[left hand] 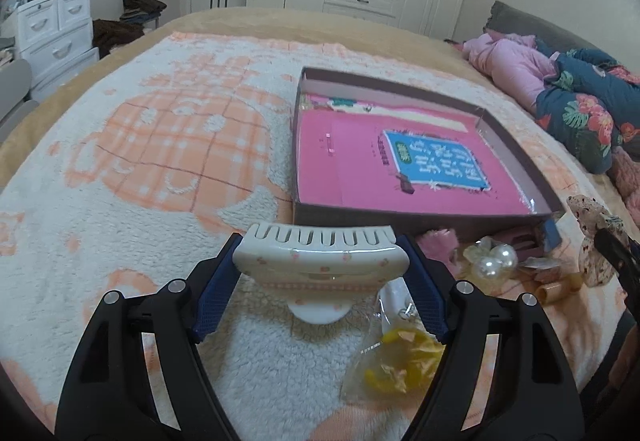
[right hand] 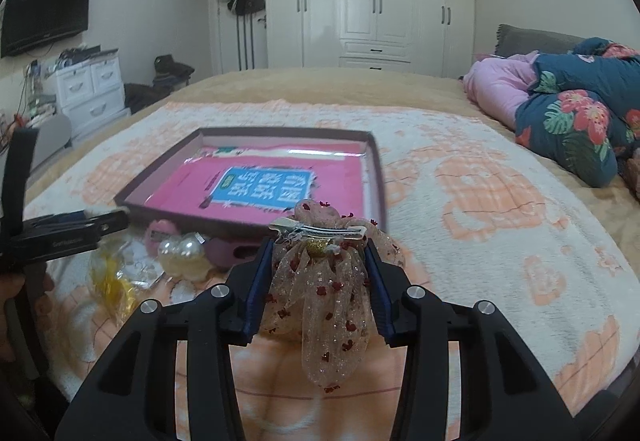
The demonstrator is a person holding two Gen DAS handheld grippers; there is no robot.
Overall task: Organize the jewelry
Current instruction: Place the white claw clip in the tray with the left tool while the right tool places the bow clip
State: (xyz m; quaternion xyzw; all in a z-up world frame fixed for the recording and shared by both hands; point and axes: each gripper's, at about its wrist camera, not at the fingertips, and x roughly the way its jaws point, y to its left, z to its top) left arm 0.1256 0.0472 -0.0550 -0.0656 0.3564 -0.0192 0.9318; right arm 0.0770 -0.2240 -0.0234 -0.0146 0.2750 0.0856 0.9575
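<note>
A: Nearest to us, what do we have in the left tool (left hand: 320,277)?

B: We have its blue pads (left hand: 214,297) pinching the white hair claw (left hand: 320,261) at both ends, teeth pointing away from us, on the near side of the shallow box (left hand: 516,149). Under it, closer to us than the box, lies a clear packet with yellow pieces (left hand: 394,361) on the fleece blanket (left hand: 120,241).

A: And the right tool (right hand: 319,277)?

B: We see its pads pressed against the sheer bow hair clip (right hand: 320,281), the one with small red dots and a metal clip bar on top. It hangs between the fingers, just in front of the box's near edge (right hand: 256,229).

A: What do we see between the tools and the box?

B: We see a small heap against the box's near wall: a pearl hair tie (left hand: 494,261), a pink fluffy piece (left hand: 438,243), and an amber-coloured bit (left hand: 558,289) beside them. In the right wrist view the pearls (right hand: 182,249) sit left of the bow, below the box's near left corner.

A: And the box itself?

B: It is open and lined pink, with a blue label (left hand: 436,157) lying in it; we see none of the hair pieces inside it. Beyond the box we see the white wardrobe (right hand: 372,1), and to the right of the box a floral quilt (right hand: 576,121) bundled on the bed.
</note>
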